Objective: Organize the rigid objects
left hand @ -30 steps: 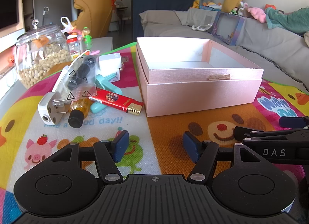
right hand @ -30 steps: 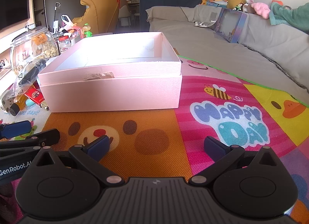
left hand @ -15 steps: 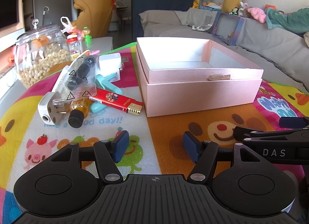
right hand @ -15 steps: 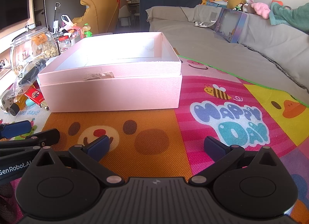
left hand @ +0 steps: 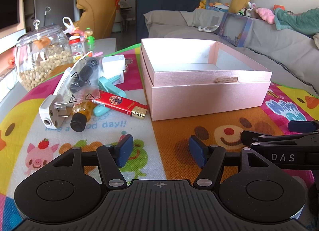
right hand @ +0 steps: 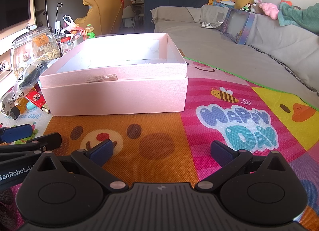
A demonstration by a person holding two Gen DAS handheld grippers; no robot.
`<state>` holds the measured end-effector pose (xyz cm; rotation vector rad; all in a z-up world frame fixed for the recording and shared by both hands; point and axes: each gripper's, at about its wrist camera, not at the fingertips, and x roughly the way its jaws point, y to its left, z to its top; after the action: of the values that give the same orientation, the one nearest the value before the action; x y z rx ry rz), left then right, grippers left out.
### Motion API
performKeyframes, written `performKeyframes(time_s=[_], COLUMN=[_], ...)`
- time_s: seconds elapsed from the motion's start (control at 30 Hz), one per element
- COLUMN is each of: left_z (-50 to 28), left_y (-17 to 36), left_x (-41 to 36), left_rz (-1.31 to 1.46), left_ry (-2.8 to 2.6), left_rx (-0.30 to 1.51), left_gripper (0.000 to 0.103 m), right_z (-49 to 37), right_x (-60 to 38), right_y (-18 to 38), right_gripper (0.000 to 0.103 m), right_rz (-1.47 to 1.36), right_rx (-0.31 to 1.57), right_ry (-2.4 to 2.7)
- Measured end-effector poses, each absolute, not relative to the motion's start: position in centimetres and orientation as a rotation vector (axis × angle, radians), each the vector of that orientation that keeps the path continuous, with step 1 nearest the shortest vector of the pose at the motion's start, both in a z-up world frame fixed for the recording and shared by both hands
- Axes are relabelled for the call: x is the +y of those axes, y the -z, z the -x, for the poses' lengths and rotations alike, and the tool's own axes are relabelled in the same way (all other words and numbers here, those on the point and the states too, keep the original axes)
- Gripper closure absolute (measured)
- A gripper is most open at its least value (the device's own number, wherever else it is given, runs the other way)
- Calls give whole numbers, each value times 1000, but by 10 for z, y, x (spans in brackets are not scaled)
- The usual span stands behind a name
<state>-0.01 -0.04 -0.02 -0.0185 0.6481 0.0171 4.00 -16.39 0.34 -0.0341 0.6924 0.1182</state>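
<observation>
An open pink box (left hand: 207, 95) (right hand: 117, 95) sits on the colourful cartoon mat, its inside bare. Left of it lies a pile: a red lighter (left hand: 121, 103), a small amber bottle with a black cap (left hand: 79, 115), a white plug (left hand: 50, 111), a clear bag holding a black item (left hand: 81, 77), a white charger cube (left hand: 113, 65) and a teal piece (left hand: 110, 86). My left gripper (left hand: 160, 151) hovers open over the mat in front of the box, nothing between its fingers. My right gripper (right hand: 161, 152) stands open to its right, also holding nothing.
A glass jar of nuts (left hand: 40, 57) and small bottles (left hand: 76, 48) stand at the far left. A grey sofa (right hand: 249, 51) with toys runs behind the mat on the right. The play mat (right hand: 229, 115) stretches bare right of the box.
</observation>
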Motion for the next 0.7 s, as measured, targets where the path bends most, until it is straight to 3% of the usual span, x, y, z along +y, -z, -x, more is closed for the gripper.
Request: performKeyframes(time_s=[0.7], left_z=[-2], left_y=[0], left_x=[-4], left_rz=[1], left_ry=[-24], left_rx=[649], left_gripper=[35], right_z=[-41], right_x=[-165], right_y=[-3], right_gripper=[0], right_rz=[34], right_rx=[693], right_ry=[-119])
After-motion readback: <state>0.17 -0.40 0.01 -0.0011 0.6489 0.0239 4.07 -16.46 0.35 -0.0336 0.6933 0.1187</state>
